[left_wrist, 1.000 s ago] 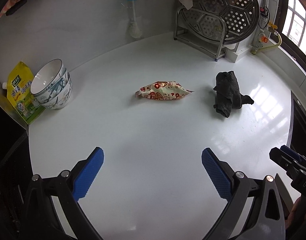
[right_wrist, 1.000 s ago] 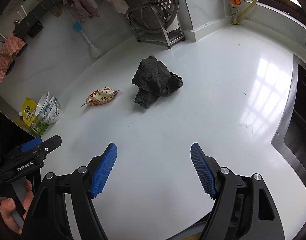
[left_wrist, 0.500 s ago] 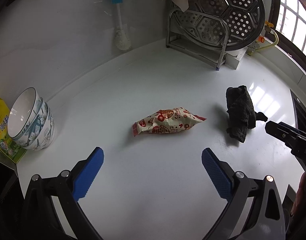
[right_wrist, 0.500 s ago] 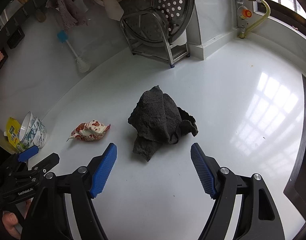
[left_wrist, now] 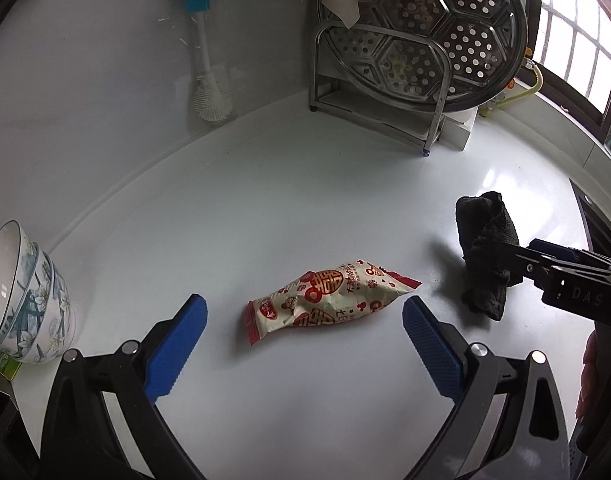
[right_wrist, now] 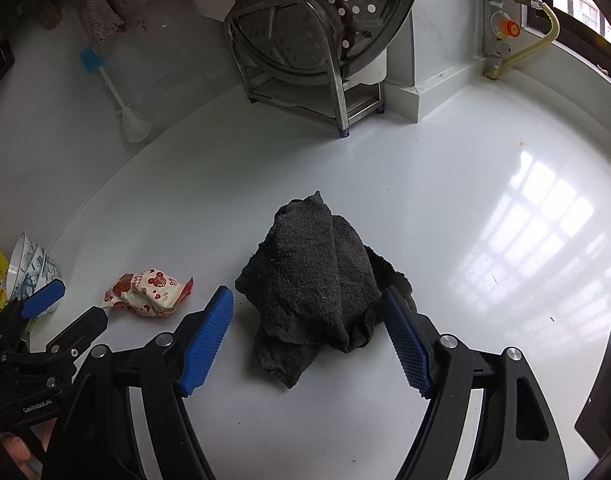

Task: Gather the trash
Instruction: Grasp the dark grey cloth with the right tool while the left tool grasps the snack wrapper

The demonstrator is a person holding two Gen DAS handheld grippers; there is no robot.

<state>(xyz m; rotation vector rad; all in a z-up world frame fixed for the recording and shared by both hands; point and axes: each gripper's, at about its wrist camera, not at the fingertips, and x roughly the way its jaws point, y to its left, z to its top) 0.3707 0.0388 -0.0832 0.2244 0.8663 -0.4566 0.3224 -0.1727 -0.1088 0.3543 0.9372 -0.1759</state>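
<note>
Snack wrapper (left_wrist: 329,300): cream with red printed motifs, red crimped ends, crumpled, laid flat lengthwise on the white bench (left_wrist: 265,208). Dark grey cloth (right_wrist: 317,284): terry-textured, bunched into a folded heap, found near the wrapper's right end, apart from it.

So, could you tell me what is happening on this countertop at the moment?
A person is clearing a white countertop with a hand-held gripper in each hand. The left hand-held gripper is open, with a red-and-cream snack wrapper lying between its fingers. The right hand-held gripper is open around a crumpled dark cloth. Neither item is gripped yet; both lie flat on the surface. Stacked bowls and a metal rack stand further off.
</note>
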